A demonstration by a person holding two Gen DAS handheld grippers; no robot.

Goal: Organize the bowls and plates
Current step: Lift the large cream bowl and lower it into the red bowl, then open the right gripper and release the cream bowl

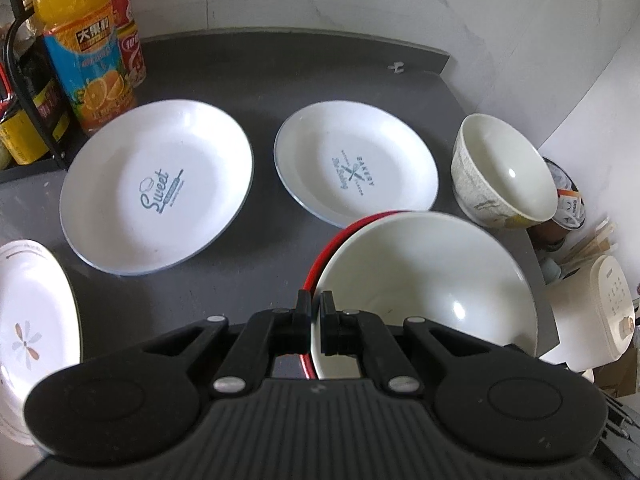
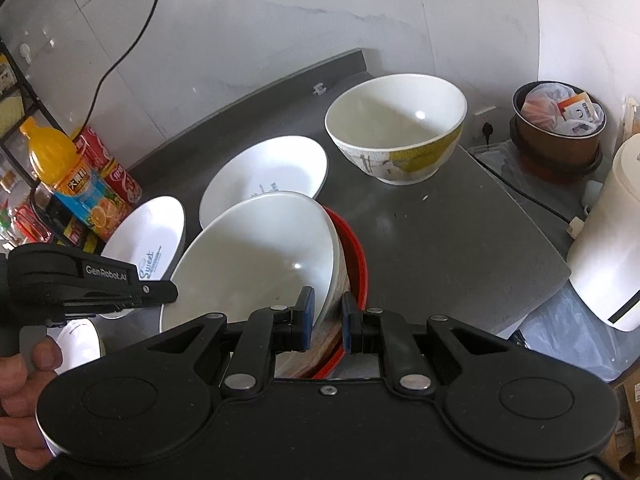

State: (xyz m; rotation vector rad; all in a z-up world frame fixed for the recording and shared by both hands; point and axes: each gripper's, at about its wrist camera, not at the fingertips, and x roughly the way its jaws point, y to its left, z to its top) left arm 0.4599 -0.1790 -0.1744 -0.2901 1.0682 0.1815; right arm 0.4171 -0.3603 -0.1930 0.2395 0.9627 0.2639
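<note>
On the dark counter [image 1: 248, 264], from left to right: a flower-print plate [image 1: 36, 320] at the left edge, an orange juice bottle [image 1: 80, 52] behind, the "Sweet" plate [image 1: 156, 184], the "Bakery" plate [image 1: 356, 164], and a patterned bowl [image 1: 504, 172] at the right edge.

Left gripper [image 1: 316, 312]: jaws clamped on the near rim of the white bowl [image 1: 424, 280]. This bowl sits tilted inside a red bowl [image 1: 324, 256].

Right gripper [image 2: 328, 312]: jaws straddle the opposite rim of the white bowl [image 2: 248, 256] with a visible gap; whether the pads make contact cannot be determined.
</note>
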